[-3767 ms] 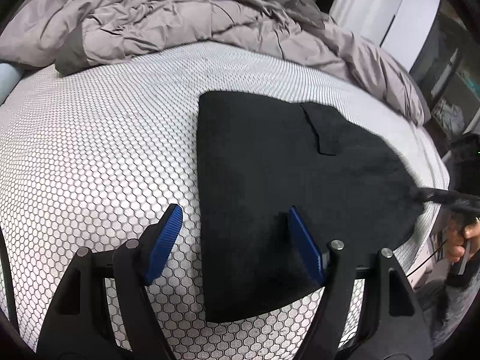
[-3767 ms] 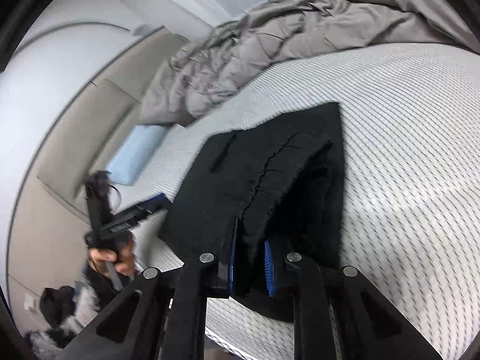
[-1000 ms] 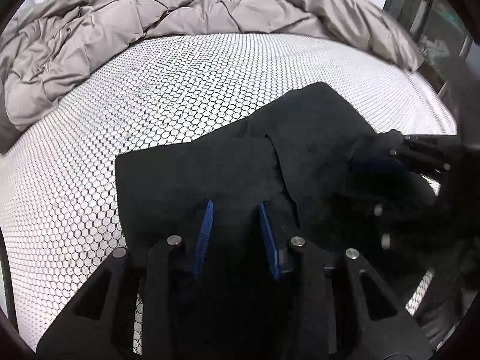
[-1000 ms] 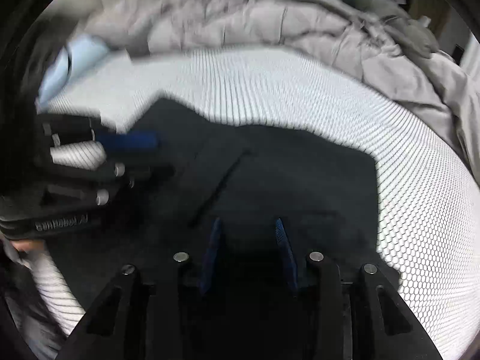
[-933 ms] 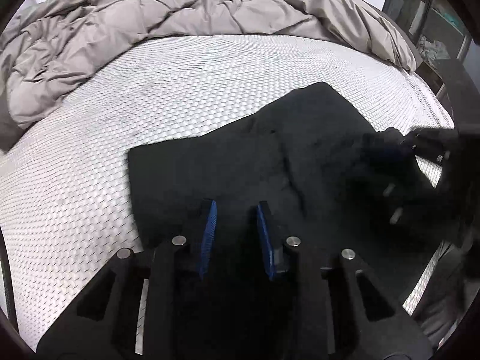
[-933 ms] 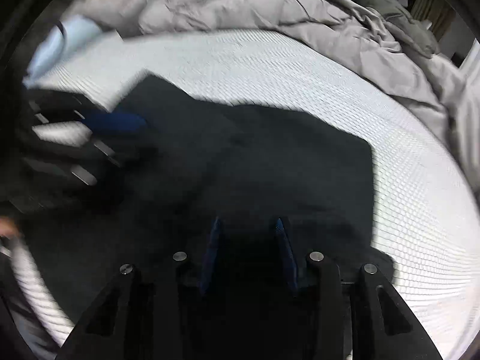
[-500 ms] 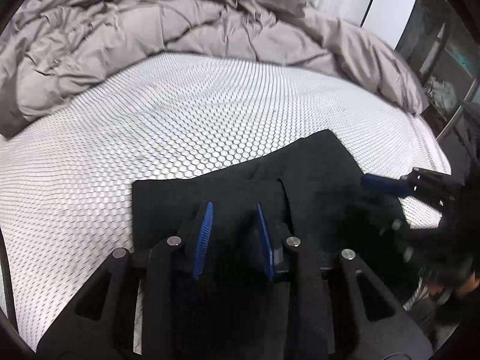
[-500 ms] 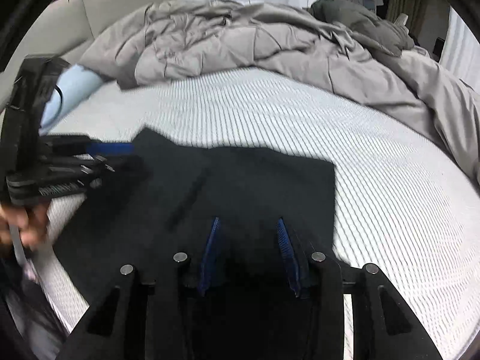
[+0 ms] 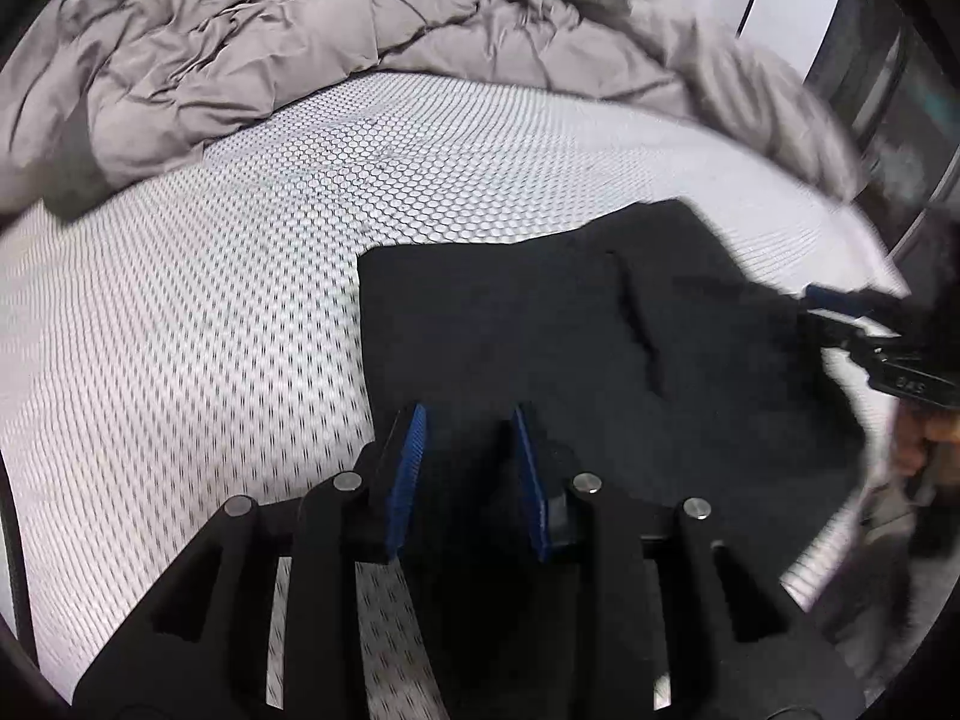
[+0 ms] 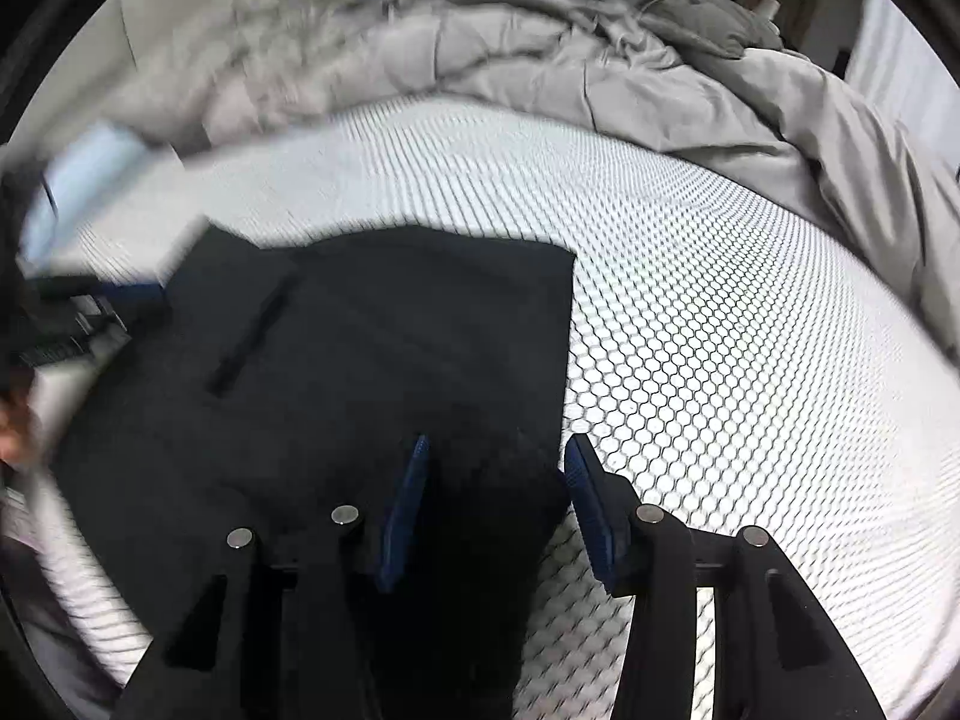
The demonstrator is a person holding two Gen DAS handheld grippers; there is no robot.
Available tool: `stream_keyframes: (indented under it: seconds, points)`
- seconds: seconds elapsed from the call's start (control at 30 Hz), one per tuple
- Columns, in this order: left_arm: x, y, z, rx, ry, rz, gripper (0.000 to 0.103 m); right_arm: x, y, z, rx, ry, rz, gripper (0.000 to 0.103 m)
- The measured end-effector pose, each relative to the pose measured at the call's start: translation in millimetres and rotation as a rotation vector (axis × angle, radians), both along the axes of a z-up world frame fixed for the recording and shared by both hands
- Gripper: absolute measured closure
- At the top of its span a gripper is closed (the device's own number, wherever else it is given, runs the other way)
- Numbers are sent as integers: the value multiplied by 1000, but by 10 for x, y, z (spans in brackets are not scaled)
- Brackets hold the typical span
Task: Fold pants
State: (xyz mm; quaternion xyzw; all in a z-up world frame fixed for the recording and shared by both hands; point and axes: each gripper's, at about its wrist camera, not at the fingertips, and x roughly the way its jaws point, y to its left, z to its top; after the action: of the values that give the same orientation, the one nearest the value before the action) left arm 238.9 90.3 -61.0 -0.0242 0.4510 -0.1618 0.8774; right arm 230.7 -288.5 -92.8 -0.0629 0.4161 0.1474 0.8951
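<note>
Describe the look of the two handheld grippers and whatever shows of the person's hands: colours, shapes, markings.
Both are alike: the left gripper and right gripper have matte black linkage arms with round silver pins at the joints, and two narrow fingers faced with ribbed blue pads. From the left camera, the right gripper's black body carries small pale lettering, too blurred to read. A hand shows only as a blur; no sleeve can be made out.

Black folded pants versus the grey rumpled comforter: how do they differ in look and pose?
The black folded pants lie flat with straight edges; the grey rumpled comforter is heaped in creases. The pants sit at the near edge by both grippers; the comforter is bunched along the far side. Both rest on the white honeycomb-patterned mattress.
</note>
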Motion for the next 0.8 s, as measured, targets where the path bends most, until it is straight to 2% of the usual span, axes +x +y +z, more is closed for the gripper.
stream_keyframes:
  seconds: [0.07, 0.1, 0.13, 0.2, 0.27, 0.3, 0.33, 0.37, 0.43, 0.47, 0.53, 0.6, 0.63, 0.7, 0.73, 0.77, 0.8]
  points:
    - [-166, 117, -32, -38, -3, 27, 56, -98, -175, 58, 93, 20, 29, 40]
    - [-248, 162, -56, -45, 1, 38, 46, -129, -250, 64, 137, 33, 30, 39]
    - [-301, 213, -113, -54, 12, 52, 45, -139, -303, 34, 173, 49, 27, 38]
    - [-367, 296, -283, -83, 74, 66, 45, -109, -440, -122, 240, 122, -6, 37]
    - [-386, 378, -436, -162, 115, 66, 45, -16, -506, -325, 296, 218, -26, 38]
    - [-371, 420, -468, -203, 118, 62, 49, 64, -548, -439, 366, 259, -19, 38]
    - [-355, 450, -479, -249, 129, 47, 60, 96, -561, -500, 419, 277, -13, 38]
    - [-342, 473, -478, -277, 141, 48, 60, 141, -571, -538, 476, 292, -2, 45]
    - [-303, 503, -449, -311, 151, 60, 72, 205, -564, -563, 555, 305, 16, 60]
    - [-279, 515, -412, -321, 138, 70, 74, 234, -527, -549, 560, 297, 21, 69]
    - [-231, 517, -313, -322, 101, 82, 77, 241, -437, -417, 531, 221, 38, 75]
    - [-183, 462, -293, -263, 80, 96, 77, 241, -353, -264, 513, 145, 48, 76]
    - [-158, 444, -322, -242, 84, 102, 75, 246, -321, -242, 471, 133, 34, 76]
    - [-151, 402, -385, -194, 94, 124, 69, 268, -205, -278, 298, 121, -8, 71]
    - [-193, 401, -380, -179, 77, 134, 68, 272, -169, -323, 232, 124, -19, 61]
    - [-250, 392, -346, -151, 56, 140, 68, 249, -185, -326, 220, 112, -33, 51]
    - [-303, 388, -317, -125, 39, 145, 68, 219, -254, -307, 235, 109, -46, 48]
